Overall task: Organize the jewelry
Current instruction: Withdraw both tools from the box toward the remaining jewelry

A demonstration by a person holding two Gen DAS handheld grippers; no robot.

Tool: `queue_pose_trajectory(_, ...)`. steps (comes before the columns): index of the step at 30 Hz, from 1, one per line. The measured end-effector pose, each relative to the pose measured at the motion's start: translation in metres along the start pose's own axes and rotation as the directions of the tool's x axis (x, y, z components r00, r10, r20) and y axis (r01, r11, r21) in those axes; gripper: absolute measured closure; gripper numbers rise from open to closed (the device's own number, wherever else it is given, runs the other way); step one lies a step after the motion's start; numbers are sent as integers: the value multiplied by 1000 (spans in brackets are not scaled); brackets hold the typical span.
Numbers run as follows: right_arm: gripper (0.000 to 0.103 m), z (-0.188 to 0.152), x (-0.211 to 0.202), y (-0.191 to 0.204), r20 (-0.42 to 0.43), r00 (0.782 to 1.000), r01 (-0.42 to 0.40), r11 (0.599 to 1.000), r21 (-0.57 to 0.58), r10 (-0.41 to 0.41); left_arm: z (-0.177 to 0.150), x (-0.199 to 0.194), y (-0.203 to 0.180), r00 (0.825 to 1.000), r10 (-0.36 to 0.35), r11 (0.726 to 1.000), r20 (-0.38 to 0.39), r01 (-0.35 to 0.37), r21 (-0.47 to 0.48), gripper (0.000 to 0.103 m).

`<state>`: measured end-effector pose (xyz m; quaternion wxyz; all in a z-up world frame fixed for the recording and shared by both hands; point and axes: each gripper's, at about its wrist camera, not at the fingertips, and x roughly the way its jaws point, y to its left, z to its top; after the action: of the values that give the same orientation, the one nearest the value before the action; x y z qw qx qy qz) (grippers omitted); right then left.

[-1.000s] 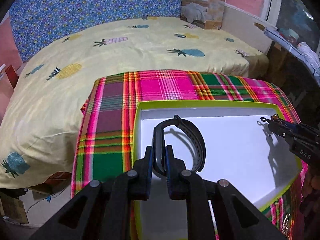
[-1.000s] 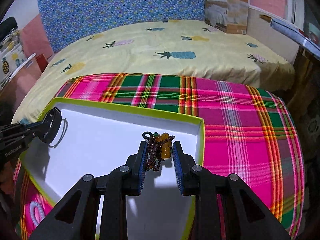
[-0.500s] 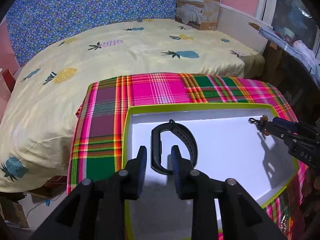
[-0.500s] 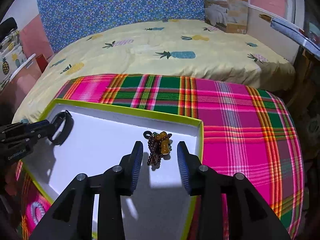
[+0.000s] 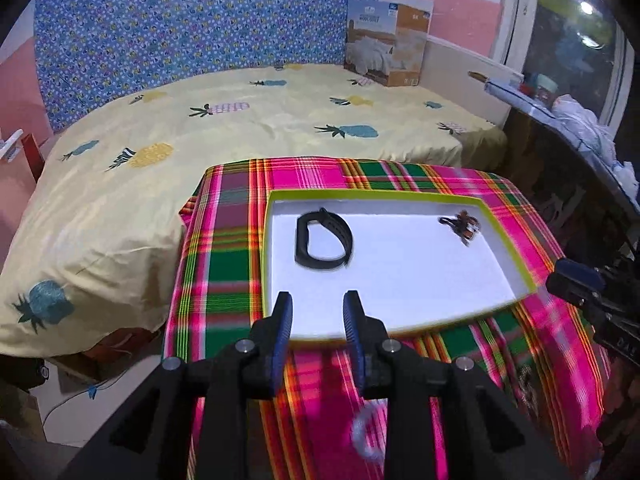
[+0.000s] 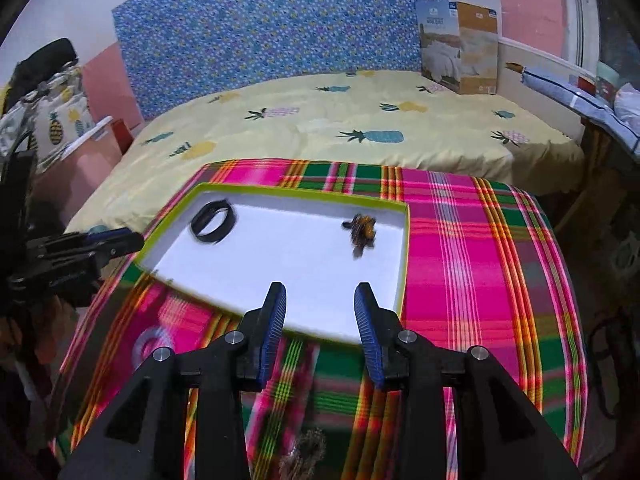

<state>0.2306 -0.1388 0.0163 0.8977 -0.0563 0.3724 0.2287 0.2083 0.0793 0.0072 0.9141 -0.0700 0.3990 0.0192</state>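
— Both tongs empty? 
— Yes: left gripper [image 5: 316, 316] opening, right gripper [image 6: 320, 312] parted. Black rubber wristband [image 5: 323, 240] lies far-left in the green-rimmed white tray [image 5: 508, 240], brown beaded bracelet [image 6: 362, 232] far-right.
— Next? 
— Probably the pale ring [image 5: 366, 436] on the plaid cloth [image 5: 224, 264].

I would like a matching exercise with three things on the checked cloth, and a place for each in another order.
Things:
1. black wristband
2. beaded bracelet
3. pale ring

Places:
A. in the tray, near its right wall
B. outside the tray, on the cloth
C. in the tray, near its left wall

Pairs: 1-C, 2-A, 3-B
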Motion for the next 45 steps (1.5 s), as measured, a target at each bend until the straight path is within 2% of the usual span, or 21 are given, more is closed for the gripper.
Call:
queue_pose_trajectory(8,66,-44,-50,18,17,1000,-19,1000,10,19,-40,-52,-14,999,-11,1000,49,11,12,76)
queue_pose_trajectory(21,66,-105,-96,36,12,1000,-7,1000,12,7,-90,-97,-21,997,-47,999,68,46,15,76)
queue_pose_trajectory(34,66,-137,-105,35,-6,999,-33,998,61,34,-127,-107,-22,998,-48,999,44,48,19,76)
queue_pose_trajectory(45,66,-137,-91,24,-28,1000,-4,996,93,6,-124,-88,-21,999,-42,999,14,42,14,76)
